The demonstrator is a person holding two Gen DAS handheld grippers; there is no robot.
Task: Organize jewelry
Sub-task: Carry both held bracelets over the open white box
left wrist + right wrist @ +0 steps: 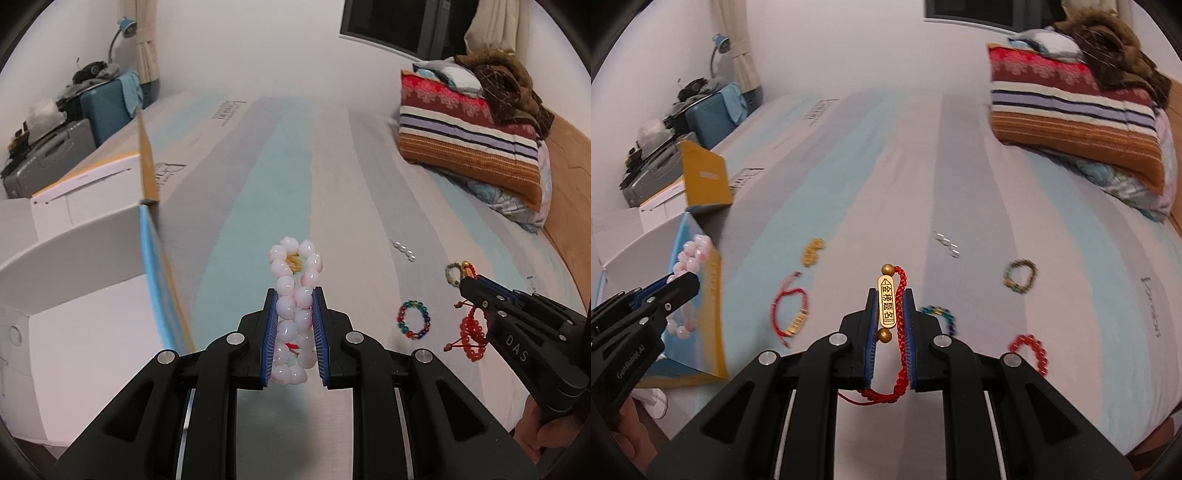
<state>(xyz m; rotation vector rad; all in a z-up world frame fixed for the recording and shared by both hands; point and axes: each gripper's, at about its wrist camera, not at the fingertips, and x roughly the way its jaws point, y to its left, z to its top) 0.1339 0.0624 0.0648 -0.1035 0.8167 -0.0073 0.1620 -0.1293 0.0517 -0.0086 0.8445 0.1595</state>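
Note:
My left gripper (295,291) is shut on a pink bead bracelet (291,273), held above the striped bed beside the open white box (74,295). My right gripper (889,291) is shut on a red braided cord bracelet with a gold plate (887,302). In the left wrist view the right gripper (466,283) hangs at the right over a red bead bracelet (474,332). In the right wrist view the left gripper (683,282) is in front of the box (701,343). A rainbow bead bracelet (414,319), a red cord bracelet (790,310) and a green bead bracelet (1020,276) lie on the sheet.
Folded blankets (472,140) are stacked at the back right by the wooden bed edge (569,158). Suitcases (55,147) stand beyond the bed's left side. A gold trinket (812,251) and clear beads (947,242) lie mid-bed. A hand (546,432) holds the right gripper.

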